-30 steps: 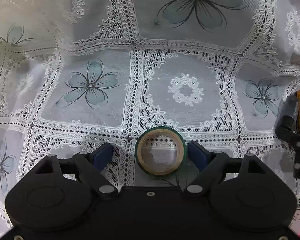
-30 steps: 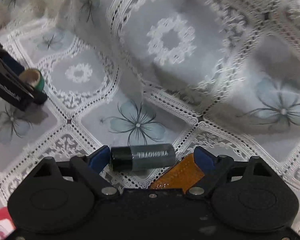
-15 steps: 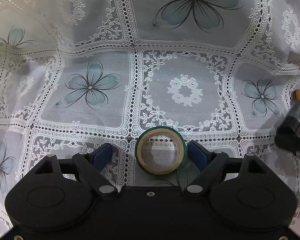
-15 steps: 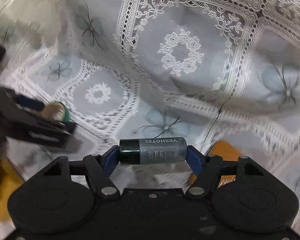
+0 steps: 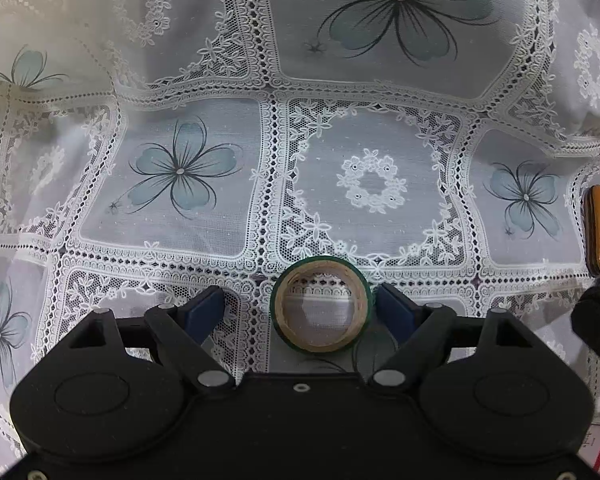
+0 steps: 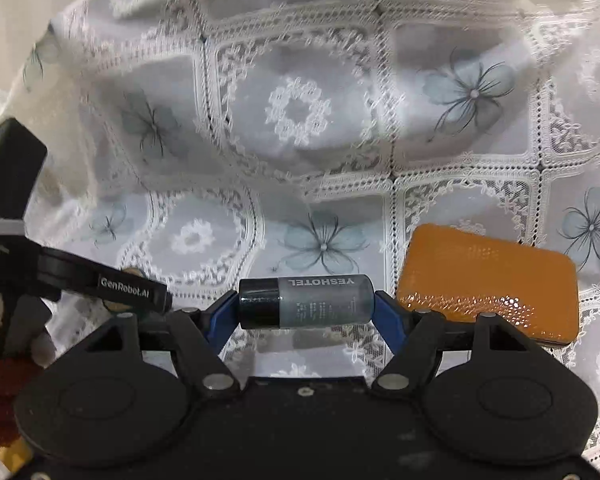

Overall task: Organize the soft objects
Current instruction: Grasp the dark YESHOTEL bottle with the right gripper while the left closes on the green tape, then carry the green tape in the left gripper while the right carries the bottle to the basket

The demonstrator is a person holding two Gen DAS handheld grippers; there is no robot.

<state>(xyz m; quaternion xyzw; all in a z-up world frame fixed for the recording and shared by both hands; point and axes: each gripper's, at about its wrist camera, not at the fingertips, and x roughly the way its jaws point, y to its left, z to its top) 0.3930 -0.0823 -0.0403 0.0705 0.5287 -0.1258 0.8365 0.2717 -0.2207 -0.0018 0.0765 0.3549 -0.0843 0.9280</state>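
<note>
Right gripper [image 6: 305, 310] clamps the grey bottle [image 6: 305, 302] beside an orange pad [image 6: 488, 280]; left gripper [image 5: 300, 312] gapes around a tape roll [image 5: 321, 305]

Whole counter [image 5: 100, 360] is covered by a white lace tablecloth [image 5: 204, 236], squares split by openwork bands. Some squares have printed grey-blue flowers [image 5: 180, 170], others little white embroidered wreaths [image 5: 374, 182]. Cloth's a bit rumpled and bunches up toward the back. Light's soft and even, slightly warm at far left.
</note>
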